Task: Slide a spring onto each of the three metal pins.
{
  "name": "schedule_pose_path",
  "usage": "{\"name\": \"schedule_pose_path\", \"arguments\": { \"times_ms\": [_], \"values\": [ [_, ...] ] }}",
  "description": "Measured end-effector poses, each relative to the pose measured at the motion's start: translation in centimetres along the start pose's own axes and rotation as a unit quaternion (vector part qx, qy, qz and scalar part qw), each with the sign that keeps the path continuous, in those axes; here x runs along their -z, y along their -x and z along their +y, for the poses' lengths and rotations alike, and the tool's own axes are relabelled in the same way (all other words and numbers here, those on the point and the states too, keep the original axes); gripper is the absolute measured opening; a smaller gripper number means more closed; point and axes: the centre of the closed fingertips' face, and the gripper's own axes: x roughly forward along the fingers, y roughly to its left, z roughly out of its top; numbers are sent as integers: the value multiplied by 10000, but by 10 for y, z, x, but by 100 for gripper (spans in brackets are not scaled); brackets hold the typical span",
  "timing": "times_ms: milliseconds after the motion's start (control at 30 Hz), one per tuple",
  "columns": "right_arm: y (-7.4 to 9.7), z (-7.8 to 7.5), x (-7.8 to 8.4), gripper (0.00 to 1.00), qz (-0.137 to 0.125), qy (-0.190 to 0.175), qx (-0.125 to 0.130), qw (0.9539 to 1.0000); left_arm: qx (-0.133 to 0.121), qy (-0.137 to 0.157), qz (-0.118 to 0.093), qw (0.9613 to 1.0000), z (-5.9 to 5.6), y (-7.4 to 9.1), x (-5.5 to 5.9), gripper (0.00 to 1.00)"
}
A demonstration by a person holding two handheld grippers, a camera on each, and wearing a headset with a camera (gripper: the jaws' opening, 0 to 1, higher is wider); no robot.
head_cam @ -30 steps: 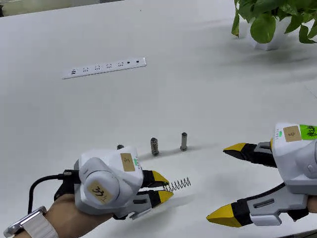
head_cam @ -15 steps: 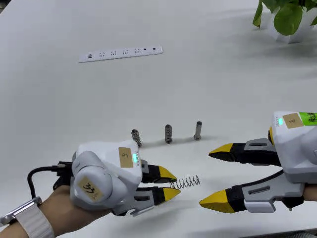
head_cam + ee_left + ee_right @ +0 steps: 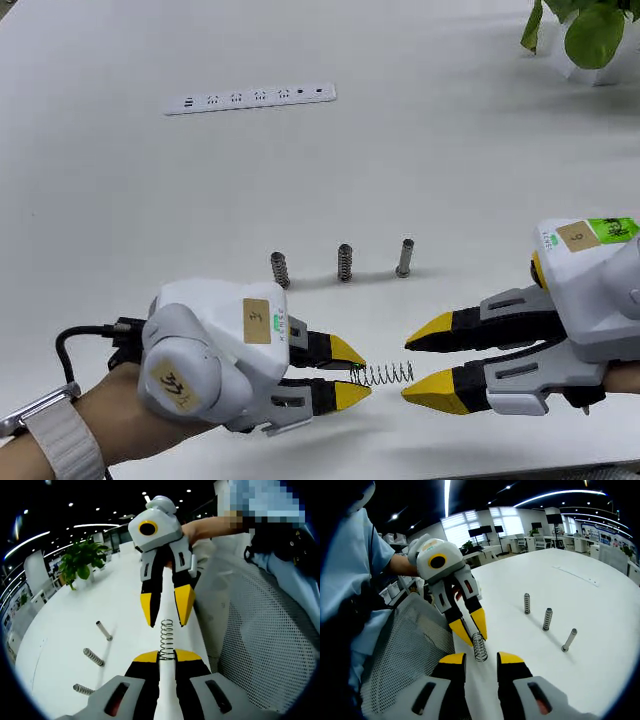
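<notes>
Three metal pins stand in a row on the white table. The left pin [image 3: 279,269] and the middle pin [image 3: 345,262] each carry a spring, while the right pin [image 3: 405,257] is bare. My left gripper [image 3: 360,374] is shut on one end of a loose spring [image 3: 382,375], which sticks out level toward the right. My right gripper [image 3: 410,368] is open, its yellow fingertips [image 3: 432,327] above and below the spring's free end. In the left gripper view the spring [image 3: 166,637] runs from my left gripper [image 3: 167,655] up to the right gripper [image 3: 166,605]. The right gripper view has the spring [image 3: 479,646] just ahead of my right gripper [image 3: 481,659].
A white power strip [image 3: 250,98] lies far back on the table. A potted plant [image 3: 590,30] stands at the back right corner. The table's near edge runs just below both grippers, and a mesh chair [image 3: 260,645] sits beyond it.
My right gripper has moved left to the spring's free end and its jaws have narrowed. The left gripper still holds the spring. The head camera has shifted.
</notes>
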Motion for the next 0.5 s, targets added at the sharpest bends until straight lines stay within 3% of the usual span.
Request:
{"name": "schedule_pose_path", "arguments": {
  "times_ms": [500],
  "values": [
    [-2, 1, 1, 12, -4, -73, -54, 10000, -8, 109, -29, 9999, -1, -1, 0, 10]
  ]
}}
